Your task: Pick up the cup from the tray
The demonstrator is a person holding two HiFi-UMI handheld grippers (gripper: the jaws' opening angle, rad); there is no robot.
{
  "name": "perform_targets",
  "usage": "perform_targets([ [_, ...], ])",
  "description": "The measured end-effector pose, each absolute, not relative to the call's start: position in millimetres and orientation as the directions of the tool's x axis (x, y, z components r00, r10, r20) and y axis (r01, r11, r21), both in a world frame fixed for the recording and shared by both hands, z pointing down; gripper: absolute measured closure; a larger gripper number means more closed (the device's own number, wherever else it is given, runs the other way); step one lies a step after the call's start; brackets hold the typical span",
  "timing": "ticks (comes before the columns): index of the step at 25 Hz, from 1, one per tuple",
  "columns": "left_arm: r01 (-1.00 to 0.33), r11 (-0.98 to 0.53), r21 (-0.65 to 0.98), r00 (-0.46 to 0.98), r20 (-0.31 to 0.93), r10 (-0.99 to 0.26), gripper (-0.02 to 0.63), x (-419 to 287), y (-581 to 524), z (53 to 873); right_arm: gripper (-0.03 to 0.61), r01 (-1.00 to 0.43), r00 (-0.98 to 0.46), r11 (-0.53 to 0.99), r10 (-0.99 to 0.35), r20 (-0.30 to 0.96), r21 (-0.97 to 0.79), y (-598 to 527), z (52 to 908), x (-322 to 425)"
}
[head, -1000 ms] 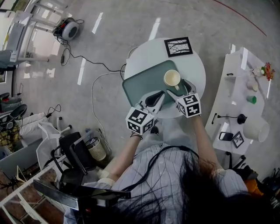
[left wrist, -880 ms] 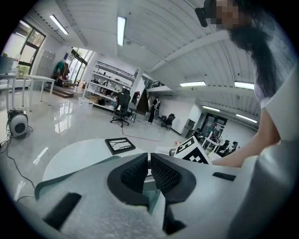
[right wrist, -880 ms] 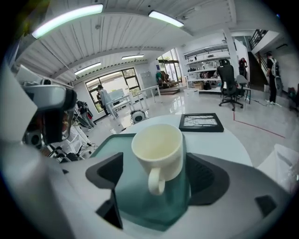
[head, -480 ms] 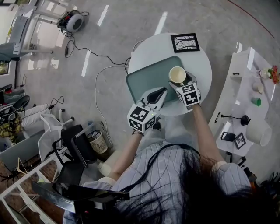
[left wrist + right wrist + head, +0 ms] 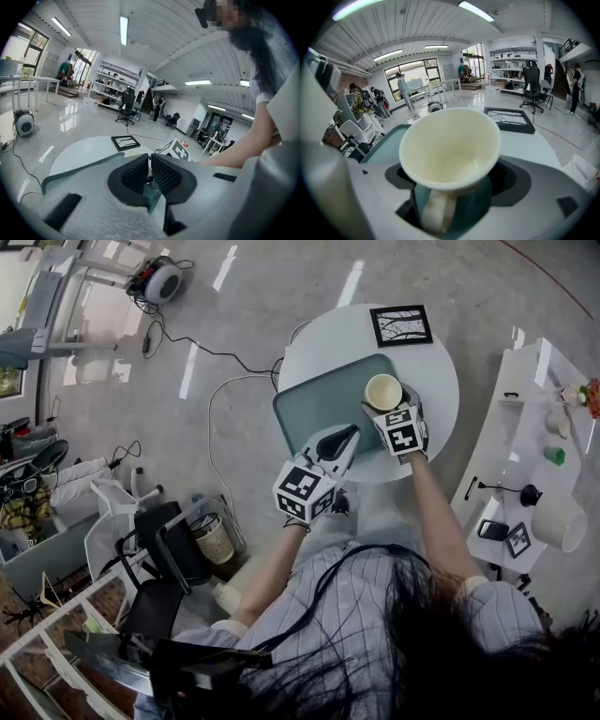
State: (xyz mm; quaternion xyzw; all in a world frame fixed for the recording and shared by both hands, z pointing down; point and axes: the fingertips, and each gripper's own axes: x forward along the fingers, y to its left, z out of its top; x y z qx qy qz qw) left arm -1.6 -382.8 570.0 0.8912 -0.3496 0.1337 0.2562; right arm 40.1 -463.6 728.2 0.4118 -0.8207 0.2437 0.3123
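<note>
Cream cup (image 5: 383,391) upright on the teal tray (image 5: 314,409), at its far right corner, on the round white table (image 5: 436,381). We note the right gripper (image 5: 390,411) spread wide, cup between its jaws, handle toward us. The jaws have just been opening and the pads are not pressing. Left gripper (image 5: 340,438) nearly closed, pinching the tray's near rim.

place: open-plan lab | cues: shelving (image 5: 114,77), office chairs (image 5: 127,102), strip lights (image 5: 124,30)
</note>
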Motion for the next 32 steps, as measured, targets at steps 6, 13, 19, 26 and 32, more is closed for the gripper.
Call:
perform_targets([
  [6,-0.701,-0.618,0.355,0.71,0.424,-0.562,0.6,-9,-380,569,0.173,-0.842,-0.453,0.52,-0.535,0.713,-0.145,-463,728,43],
  [13,-0.704,-0.62,0.346,0.707,0.414,-0.573,0.6,-21,-369,560,0.173,-0.847,-0.477,0.494,-0.539,0.695,-0.198,-441,709,43],
  [19,-0.705,-0.623,0.339,0.708,0.397,-0.584,0.6,-35,-356,553,0.173,-0.857,-0.48,0.47,-0.577,0.661,-0.212,-424,673,41],
  [26,-0.693,-0.644,0.324,0.719,0.373,-0.587,0.6,-47,-335,538,0.173,-0.864,-0.491,0.436,-0.624,0.607,-0.251,-398,619,36],
  [32,-0.686,-0.658,0.311,0.726,0.354,-0.589,0.6,-59,-306,530,0.173,-0.874,-0.484,0.395,-0.652,0.584,-0.284,-361,591,37],
])
